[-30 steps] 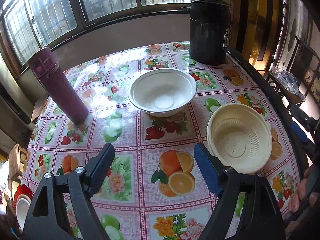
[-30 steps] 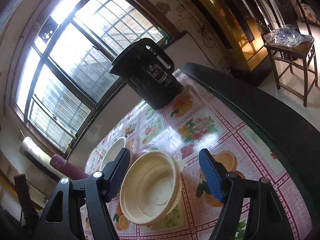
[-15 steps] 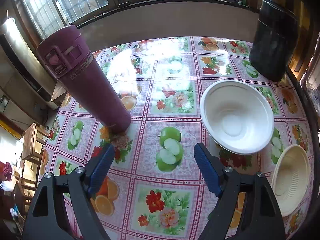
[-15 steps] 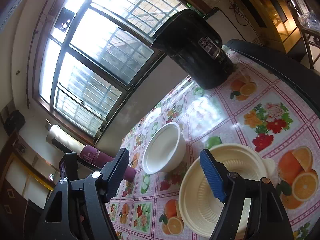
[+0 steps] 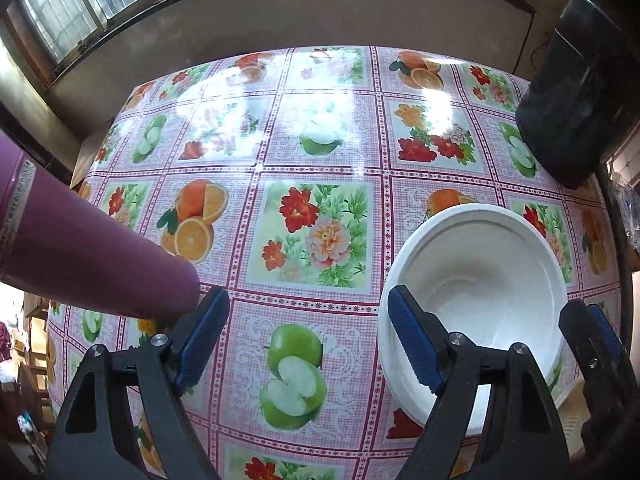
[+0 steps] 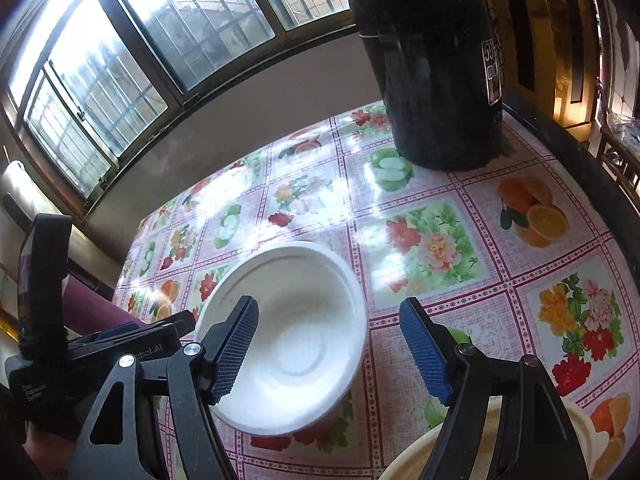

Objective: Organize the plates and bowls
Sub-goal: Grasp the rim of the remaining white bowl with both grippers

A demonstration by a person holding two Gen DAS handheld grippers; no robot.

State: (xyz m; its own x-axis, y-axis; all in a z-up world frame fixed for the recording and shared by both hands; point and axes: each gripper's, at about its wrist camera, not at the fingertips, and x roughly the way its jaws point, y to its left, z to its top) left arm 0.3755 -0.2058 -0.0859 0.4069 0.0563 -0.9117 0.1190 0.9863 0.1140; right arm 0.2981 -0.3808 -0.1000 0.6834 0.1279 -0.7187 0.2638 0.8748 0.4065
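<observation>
A white bowl [image 5: 488, 280] stands upright on the fruit-print tablecloth; it also shows in the right wrist view [image 6: 296, 336]. My left gripper [image 5: 308, 336] is open and empty, its right finger over the bowl's left rim. My right gripper [image 6: 328, 348] is open and empty above the bowl's right part, its left finger over the bowl. A cream ribbed bowl [image 6: 424, 460] shows only as a rim at the bottom of the right wrist view, under the right gripper. The right gripper's fingers [image 5: 600, 344] appear at the right edge of the left wrist view.
A purple flask [image 5: 80, 256] stands at the left, close to my left gripper's left finger. A tall black container [image 6: 436, 60] stands at the back right of the table [image 6: 432, 240]. The table's dark edge [image 6: 592, 168] runs along the right. A wall and windows lie behind.
Both grippers have moved forward and lower toward the white bowl. The left gripper has come beside the flask; the cream bowl has slipped under the right gripper.
</observation>
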